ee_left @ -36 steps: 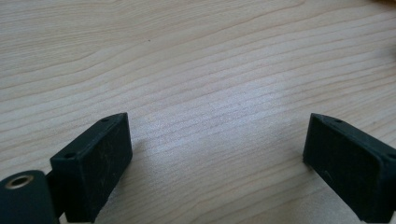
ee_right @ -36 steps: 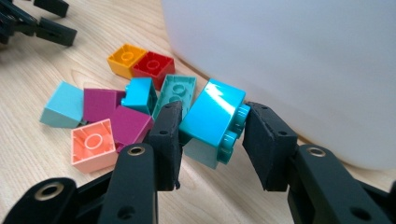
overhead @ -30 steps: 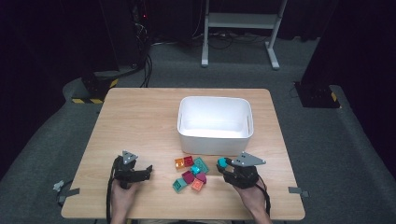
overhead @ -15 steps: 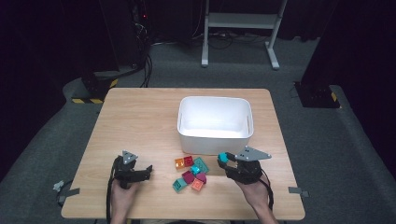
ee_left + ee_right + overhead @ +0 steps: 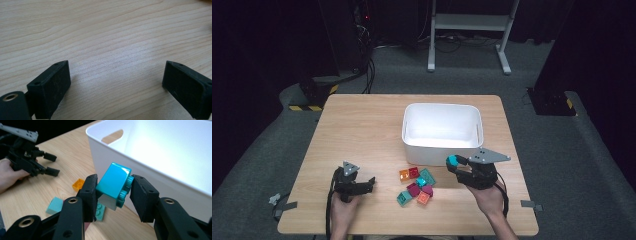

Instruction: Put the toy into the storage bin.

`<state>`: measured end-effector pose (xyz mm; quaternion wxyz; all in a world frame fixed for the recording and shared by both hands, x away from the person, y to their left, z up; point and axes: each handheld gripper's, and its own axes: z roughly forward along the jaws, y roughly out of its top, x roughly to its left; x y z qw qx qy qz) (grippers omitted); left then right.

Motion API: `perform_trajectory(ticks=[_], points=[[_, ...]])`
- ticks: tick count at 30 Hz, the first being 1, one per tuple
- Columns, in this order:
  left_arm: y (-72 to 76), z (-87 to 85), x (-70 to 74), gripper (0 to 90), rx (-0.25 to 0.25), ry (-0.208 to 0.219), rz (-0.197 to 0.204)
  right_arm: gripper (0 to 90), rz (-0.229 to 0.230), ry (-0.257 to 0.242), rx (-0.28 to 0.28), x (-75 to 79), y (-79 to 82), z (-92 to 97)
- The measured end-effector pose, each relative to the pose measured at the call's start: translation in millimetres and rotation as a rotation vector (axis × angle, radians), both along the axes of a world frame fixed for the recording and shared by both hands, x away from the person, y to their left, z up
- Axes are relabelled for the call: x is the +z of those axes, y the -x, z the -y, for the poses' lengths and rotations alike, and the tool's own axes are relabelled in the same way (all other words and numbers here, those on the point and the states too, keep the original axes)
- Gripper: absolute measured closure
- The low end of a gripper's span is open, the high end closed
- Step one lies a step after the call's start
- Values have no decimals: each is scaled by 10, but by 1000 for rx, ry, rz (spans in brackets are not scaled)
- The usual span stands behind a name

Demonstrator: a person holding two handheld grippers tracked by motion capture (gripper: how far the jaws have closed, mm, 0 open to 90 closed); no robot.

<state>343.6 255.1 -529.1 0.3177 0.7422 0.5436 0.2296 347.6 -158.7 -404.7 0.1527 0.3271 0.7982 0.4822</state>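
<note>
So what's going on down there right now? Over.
Right gripper shut on teal brick, beside bin. Left gripper open, idle on table. Nothing in the way.

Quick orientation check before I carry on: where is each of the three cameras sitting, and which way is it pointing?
High view: above the person's side, facing forward and down on the table; shows both hands, left gripper and right gripper.
Left gripper view: rides the left gripper, facing bare tabletop between open jaws.
Right gripper view: rides the right gripper, facing the white bin, gripping a teal block.
Shared: bin, block, left gripper.
</note>
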Motion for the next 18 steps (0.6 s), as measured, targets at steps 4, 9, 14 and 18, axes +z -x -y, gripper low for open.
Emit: perform_trajectory(ticks=[4, 9, 14, 18], points=[[1, 0, 1, 81, 0, 0, -2, 580, 20, 7, 4, 114, -16, 1], [0, 0, 0, 81, 0, 0, 0, 580, 20, 9, 11, 208, -49, -16], [1, 0, 0, 81, 0, 0, -1, 580, 28, 16, 25, 282, -88, -59], [0, 0, 0, 81, 0, 0, -1, 580, 33, 1, 24, 331, -118, -82]])
